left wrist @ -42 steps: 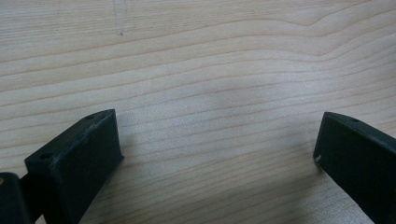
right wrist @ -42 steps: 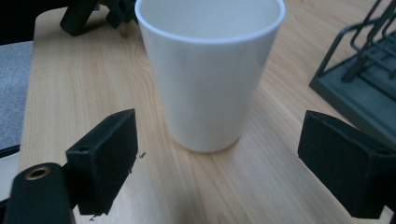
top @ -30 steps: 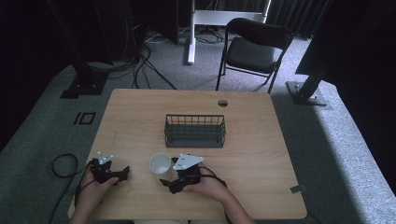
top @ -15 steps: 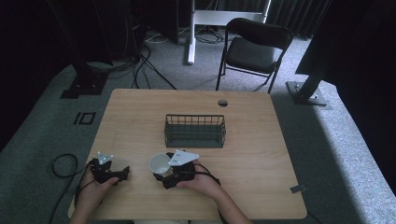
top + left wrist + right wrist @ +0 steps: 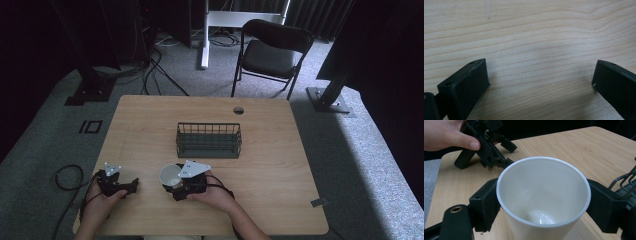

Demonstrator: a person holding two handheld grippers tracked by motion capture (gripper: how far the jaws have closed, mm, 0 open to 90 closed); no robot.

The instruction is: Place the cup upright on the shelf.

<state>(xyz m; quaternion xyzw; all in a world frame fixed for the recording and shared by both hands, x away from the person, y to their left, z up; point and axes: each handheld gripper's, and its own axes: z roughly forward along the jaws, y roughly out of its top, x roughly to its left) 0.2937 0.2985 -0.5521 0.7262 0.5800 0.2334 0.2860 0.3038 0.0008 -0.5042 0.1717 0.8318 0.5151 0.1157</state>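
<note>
Work on the white cup [image 5: 170, 175] is looking barely begun. Going from the left: the left gripper [image 5: 131, 185] is sitting on the table [image 5: 280, 165] near its front left corner, held loosely by the person's left hand [image 5: 97, 206]; in the left gripper view its jaws are standing wide apart over bare wood grain, with nothing between them. Just to its right, the cup is standing upright and empty, mouth up, near the front edge of the table. The right gripper [image 5: 541, 202] is framing it, one jaw at each side of the cup wall just below the rim, pressed against it or very nearly so, so the grasp is looking made or about to be made, though the cup is not yet lifted as far as I can judge. Farther back, toward the middle of the table, a dark wire basket [image 5: 209, 140] is waiting empty, well apart from the cup; if the cup belongs there, the lift, carry and placing are all remaining. No brand, label or readable writing is showing on the cup, grippers or basket.
</note>
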